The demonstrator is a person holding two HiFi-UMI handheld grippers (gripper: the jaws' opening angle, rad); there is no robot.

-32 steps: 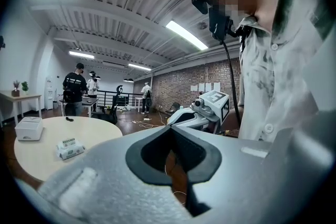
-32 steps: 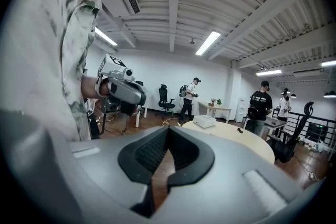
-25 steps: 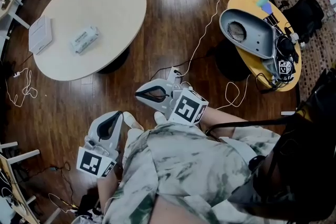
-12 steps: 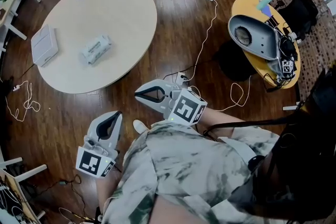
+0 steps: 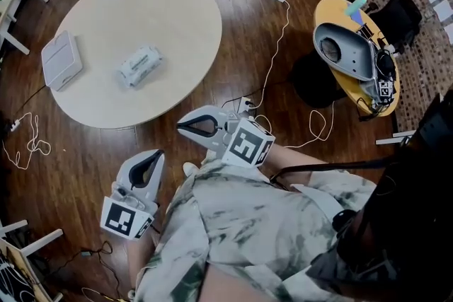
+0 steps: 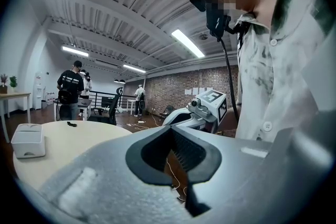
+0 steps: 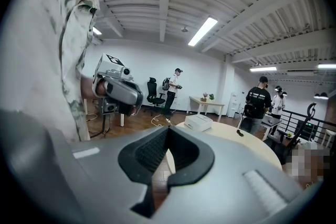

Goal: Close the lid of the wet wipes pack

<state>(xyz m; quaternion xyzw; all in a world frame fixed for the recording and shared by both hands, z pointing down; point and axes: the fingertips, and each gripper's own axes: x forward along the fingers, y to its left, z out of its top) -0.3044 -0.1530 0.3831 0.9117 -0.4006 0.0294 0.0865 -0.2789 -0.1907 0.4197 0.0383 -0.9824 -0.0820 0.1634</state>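
At the upper left of the head view stands the round table [image 5: 177,3], the biggest thing here. Well right of the table, across floor w/ cables, is a small yellow stand [image 5: 330,10] carrying a grey device [image 5: 343,49]. On the table, near its left edge, lies a white box [image 5: 61,60]. The wipes pack [image 5: 140,66] also lies on the table, near the box but apart from it, toward the table's middle, w/ nothing touching it. Its lid is too small to read from here, so I cannot tell if it is open.

Both grippers are off the table, beyond its near edge, close to the person's body. The right gripper [image 5: 182,126] is nearer the table, the left gripper [image 5: 150,160] further from it. Each has its jaws brought together at the tips, w/ nothing between them.

The step in hand, I judge, is the approach, i.e. the closing is not yet begun. The next move prob. calls for stepping up to the table, bringing one gripper over the pack and pressing the lid flat. The other gripper may steady the pack so it does not slide.
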